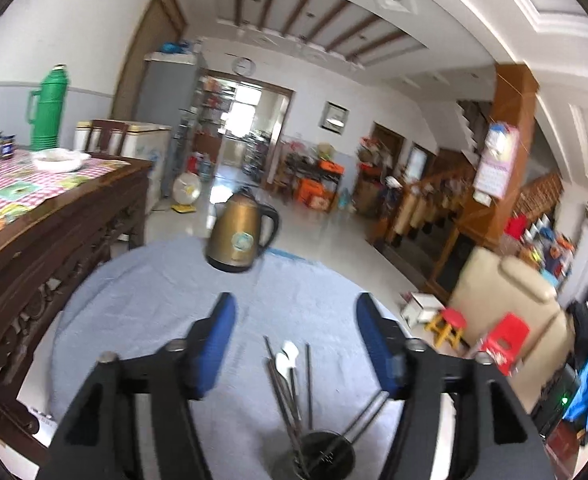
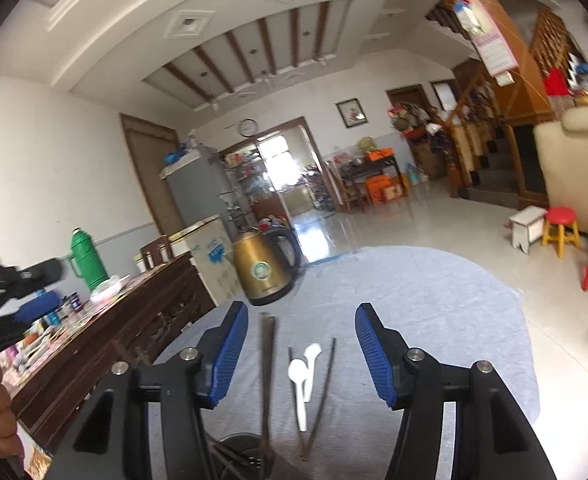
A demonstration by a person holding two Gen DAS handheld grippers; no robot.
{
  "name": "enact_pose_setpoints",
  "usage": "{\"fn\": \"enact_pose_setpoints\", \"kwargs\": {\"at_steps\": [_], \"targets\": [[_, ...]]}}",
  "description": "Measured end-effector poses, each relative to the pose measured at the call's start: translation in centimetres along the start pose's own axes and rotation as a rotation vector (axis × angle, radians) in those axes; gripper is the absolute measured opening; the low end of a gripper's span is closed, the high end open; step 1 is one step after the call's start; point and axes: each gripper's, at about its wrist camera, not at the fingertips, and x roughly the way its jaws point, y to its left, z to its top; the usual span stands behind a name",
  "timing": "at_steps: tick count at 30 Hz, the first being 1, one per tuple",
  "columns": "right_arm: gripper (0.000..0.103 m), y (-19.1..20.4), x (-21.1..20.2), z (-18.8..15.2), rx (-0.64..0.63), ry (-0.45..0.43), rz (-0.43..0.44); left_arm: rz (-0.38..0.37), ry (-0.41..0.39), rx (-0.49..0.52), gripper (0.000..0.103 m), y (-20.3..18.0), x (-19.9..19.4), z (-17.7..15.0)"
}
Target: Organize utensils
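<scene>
- A round table with a grey cloth (image 1: 154, 292) carries a dark utensil holder (image 1: 314, 454) at its near edge; chopsticks (image 1: 284, 392) and two white spoons (image 1: 288, 354) stand in the holder
- A brass kettle (image 1: 240, 236) stands well beyond the holder, at the far edge
- The left gripper (image 1: 296, 338) hangs above the holder, jaws spread, nothing between the pads
- The right gripper (image 2: 302, 354) is spread too, empty, over the holder, with chopsticks (image 2: 268, 364) rising between its jaws
- Risk, as a judgement: a low jaw could catch the leaning chopsticks and tip the holder, scattering utensils off the near edge
</scene>
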Motion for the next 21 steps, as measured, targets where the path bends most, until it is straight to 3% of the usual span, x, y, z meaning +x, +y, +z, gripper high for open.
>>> {"fn": "enact_pose_setpoints", "kwargs": {"at_steps": [6,10,14,21], "targets": [[0.06,-3.2,0.7,0.1,0.094,0.042,-0.066,0.168,-0.012,-0.042,0.074,3.6,0.2,0.2],[0.06,-5.1,0.9,-0.1,0.122,0.071,-0.111,0.297,0.053,-0.058,0.075,5.6,1.6,-0.7],[0.06,-6.2,1.1,-0.2,0.138,0.09,-0.132,0.409,0.108,-0.014,0.075,6.8,2.8,-2.0],[0.06,-4.5,1.4,-0.3,0.069,0.128,-0.114,0.505,0.151,0.113,0.075,6.4,3.2,-3.9]]}}
